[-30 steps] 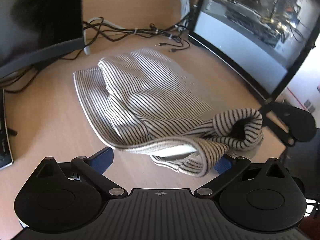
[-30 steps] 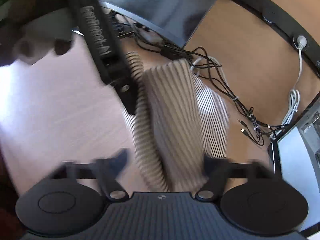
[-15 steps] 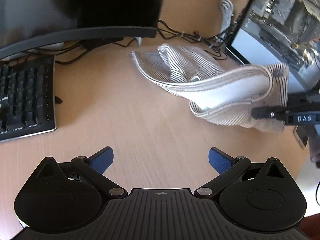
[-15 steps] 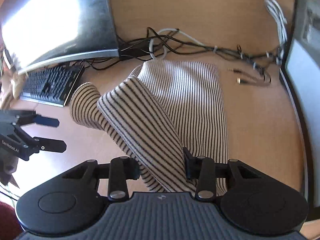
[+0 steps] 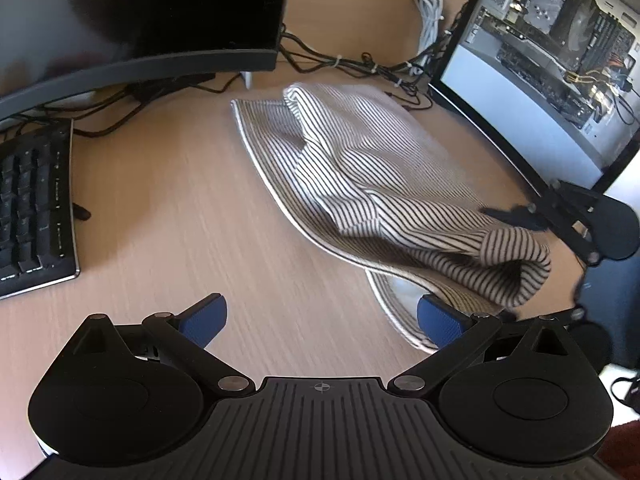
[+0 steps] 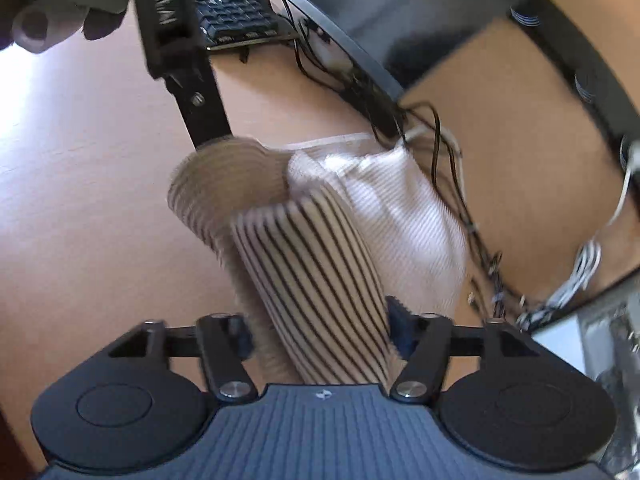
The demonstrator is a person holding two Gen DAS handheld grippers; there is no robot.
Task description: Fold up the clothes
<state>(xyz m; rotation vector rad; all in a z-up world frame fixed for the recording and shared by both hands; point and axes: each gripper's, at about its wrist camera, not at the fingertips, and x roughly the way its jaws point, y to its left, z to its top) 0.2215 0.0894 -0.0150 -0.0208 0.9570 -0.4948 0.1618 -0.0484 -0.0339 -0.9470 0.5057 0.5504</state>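
Observation:
A cream knit garment with thin dark stripes [image 5: 380,168] lies half folded on the wooden desk [image 5: 160,200], one rolled fold at its near right end. My left gripper [image 5: 322,316] is open and holds nothing; its right pad sits beside the garment's hem. In the right wrist view the striped fold [image 6: 320,280] runs between the fingers of my right gripper [image 6: 320,324], whose jaws are opening around it. The right gripper [image 5: 516,216] also shows at the garment's right edge in the left wrist view. The left gripper [image 6: 180,60] reaches in from above, gripped by a hand [image 6: 40,28].
A curved dark monitor [image 5: 140,20] stands at the back left, with a black keyboard [image 5: 32,208] at the left edge. A glass-sided computer case [image 5: 540,60] stands on the right. Loose cables [image 5: 352,64] run behind the garment.
The left gripper let go of the garment's hem and drew back, open. The right gripper carried the striped fold over the garment, rolled, and its jaws have widened.

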